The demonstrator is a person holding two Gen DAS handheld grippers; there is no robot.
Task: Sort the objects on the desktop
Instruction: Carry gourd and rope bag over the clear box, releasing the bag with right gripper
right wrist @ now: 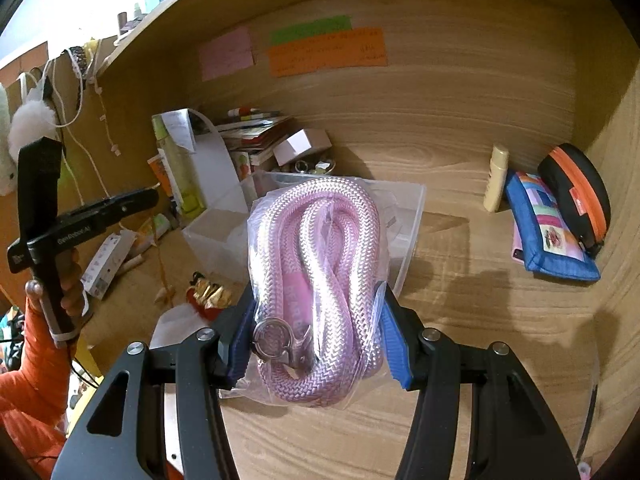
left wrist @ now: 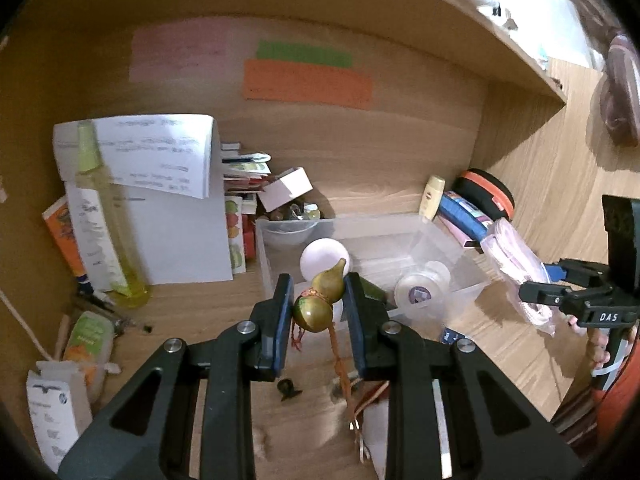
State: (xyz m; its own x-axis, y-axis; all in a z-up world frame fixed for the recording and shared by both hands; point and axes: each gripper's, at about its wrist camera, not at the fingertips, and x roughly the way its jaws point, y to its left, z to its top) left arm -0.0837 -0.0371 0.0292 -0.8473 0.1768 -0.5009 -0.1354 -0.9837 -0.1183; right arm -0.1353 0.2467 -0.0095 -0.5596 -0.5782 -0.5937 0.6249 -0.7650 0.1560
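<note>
Gourd point(left wrist: 318, 300) clamped in left tool point(left wrist: 316, 312); bagged rope point(right wrist: 316, 280) clamped in right tool point(right wrist: 316, 344).

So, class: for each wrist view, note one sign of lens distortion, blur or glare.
Left wrist view: the wooden shelf edge bows in a curve, and the pale yellow-green spray bottle is smeared by blur. Right wrist view: the clear plastic bag around the coiled pink braided rope catches glare, and dark corners show the fisheye rim.

bin point(left wrist: 460, 248) mid-desk | papers point(left wrist: 160, 200) left of it | pouch point(right wrist: 548, 232) right | ball point(left wrist: 324, 258) inside bin
</note>
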